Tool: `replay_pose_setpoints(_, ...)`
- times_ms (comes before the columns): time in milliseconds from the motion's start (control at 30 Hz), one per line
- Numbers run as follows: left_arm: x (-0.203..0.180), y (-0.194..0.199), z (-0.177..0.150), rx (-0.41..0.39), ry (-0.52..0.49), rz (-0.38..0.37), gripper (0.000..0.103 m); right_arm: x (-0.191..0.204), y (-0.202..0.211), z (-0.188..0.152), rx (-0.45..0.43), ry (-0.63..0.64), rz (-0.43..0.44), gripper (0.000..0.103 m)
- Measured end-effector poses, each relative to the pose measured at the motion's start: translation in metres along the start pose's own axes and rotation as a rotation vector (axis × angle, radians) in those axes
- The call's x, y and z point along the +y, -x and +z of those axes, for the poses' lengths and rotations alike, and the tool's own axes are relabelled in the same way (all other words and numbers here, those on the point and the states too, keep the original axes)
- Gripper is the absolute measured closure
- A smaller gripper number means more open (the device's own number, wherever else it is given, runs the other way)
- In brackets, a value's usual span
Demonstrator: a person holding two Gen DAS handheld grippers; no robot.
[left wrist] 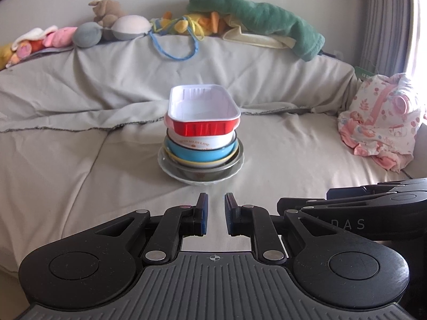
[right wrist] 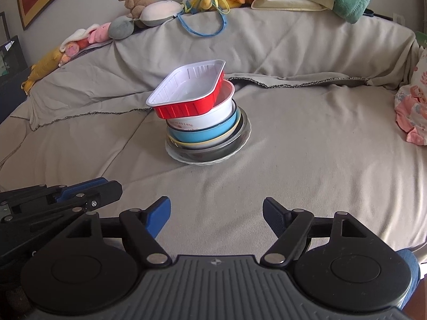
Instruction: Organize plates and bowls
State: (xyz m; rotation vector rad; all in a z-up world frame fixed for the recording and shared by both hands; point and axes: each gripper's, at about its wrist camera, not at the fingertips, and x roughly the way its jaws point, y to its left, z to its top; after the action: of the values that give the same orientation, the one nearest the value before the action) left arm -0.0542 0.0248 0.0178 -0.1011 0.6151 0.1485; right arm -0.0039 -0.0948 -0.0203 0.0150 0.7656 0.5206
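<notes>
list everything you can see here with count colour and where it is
red tray: 1, red outside, white inside, tilted on top of the stack
white bowl: 1, white with lettering, under the tray
blue bowl: 1, light blue, below the white bowl
metal bowl: 1, silver, near the bottom
white plate: 1, white, stack base on the bed
bed cover: 1, beige
soft toys: several, mixed colours, along the back
green towel: 1, back right
pink cloth: 1, right
left gripper: narrowly open, empty
right gripper: wide open, empty
</notes>
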Motion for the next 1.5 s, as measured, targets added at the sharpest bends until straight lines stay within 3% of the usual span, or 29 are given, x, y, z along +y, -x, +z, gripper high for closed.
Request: replay_pose_setpoints(1500, 0.0033, -0.0057, -0.0005, 0.032, 0.014, -0.004, 0.086, 0.0008, -0.0049, -0.0023, 0.028, -0.008, 0.000, 0.024)
